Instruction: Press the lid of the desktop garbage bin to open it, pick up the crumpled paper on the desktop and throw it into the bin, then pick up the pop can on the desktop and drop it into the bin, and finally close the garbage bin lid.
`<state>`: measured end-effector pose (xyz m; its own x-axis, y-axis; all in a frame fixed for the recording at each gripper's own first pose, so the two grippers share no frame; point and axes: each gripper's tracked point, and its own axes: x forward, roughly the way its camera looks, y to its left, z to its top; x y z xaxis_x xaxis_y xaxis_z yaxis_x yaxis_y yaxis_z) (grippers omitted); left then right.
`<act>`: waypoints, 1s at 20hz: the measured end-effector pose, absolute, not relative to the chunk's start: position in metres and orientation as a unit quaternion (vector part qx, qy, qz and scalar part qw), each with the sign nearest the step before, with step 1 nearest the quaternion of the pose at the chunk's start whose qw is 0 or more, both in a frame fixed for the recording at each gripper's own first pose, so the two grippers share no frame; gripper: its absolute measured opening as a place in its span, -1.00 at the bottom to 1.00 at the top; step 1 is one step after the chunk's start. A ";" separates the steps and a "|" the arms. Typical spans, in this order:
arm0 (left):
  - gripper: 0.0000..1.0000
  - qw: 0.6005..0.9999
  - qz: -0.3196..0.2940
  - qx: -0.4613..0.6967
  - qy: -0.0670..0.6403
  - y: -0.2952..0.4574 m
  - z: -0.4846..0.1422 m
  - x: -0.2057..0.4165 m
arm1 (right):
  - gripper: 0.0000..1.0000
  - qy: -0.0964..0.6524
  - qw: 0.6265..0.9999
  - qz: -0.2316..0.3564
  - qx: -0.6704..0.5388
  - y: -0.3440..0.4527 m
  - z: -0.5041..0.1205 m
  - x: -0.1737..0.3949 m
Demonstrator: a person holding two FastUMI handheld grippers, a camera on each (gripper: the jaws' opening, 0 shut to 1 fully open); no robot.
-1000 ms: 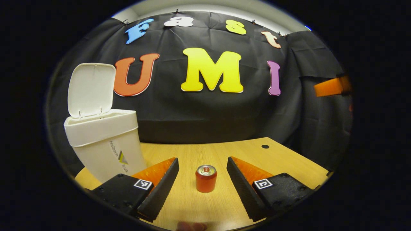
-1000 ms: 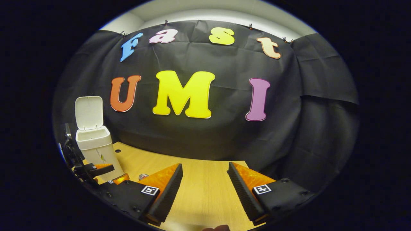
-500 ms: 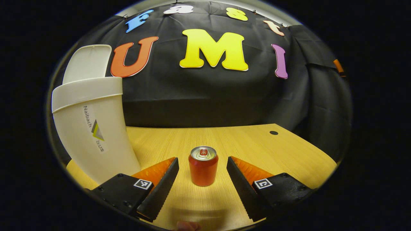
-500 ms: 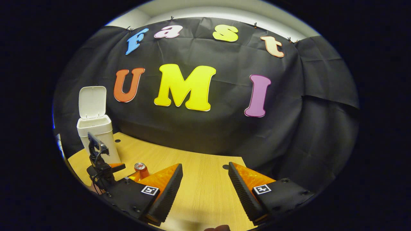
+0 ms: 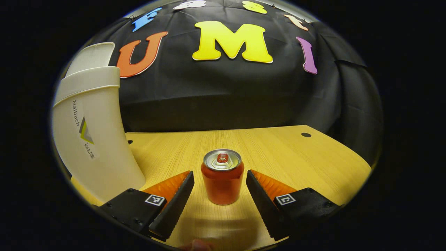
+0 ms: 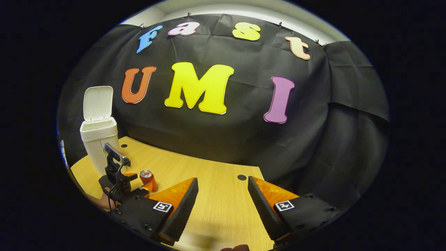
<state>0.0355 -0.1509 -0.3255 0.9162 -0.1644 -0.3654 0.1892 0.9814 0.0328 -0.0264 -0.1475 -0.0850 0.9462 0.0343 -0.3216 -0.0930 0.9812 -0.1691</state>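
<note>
The left gripper (image 5: pixel 220 186) has its fingers apart on either side of the upright can (image 5: pixel 222 176), not touching it. The bin (image 5: pixel 91 129), lid up, stands left on the desk (image 5: pixel 278 150), a logo on its wall. The right gripper (image 6: pixel 223 193) hangs spread over bare desk.

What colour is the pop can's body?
Red-orange with a silver top; the pop can shows best in the left gripper view.
</note>
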 end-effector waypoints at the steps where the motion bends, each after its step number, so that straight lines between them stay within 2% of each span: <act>1: 0.98 0.978 -0.092 0.034 0.185 -0.151 -0.328 0.037 | 0.81 0.166 0.981 0.035 -0.094 -0.145 -0.090 -0.025; 12: 0.97 0.970 -0.109 0.054 0.209 -0.158 -0.350 0.056 | 0.81 0.193 0.977 0.039 -0.083 -0.127 -0.107 -0.010; 14: 0.76 0.970 -0.111 0.054 0.208 -0.156 -0.348 0.055 | 0.82 0.194 0.976 0.036 -0.087 -0.125 -0.107 -0.013; 20: 0.72 0.982 -0.114 0.034 0.149 -0.150 -0.284 0.056 | 0.82 0.187 0.978 0.042 -0.082 -0.110 -0.099 -0.020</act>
<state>0.0564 -0.1499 -0.2842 0.9296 -0.2138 -0.3003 0.2342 0.9716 0.0333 -0.0204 -0.1104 -0.0992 0.9264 0.0519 -0.3730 -0.1129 0.9831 -0.1437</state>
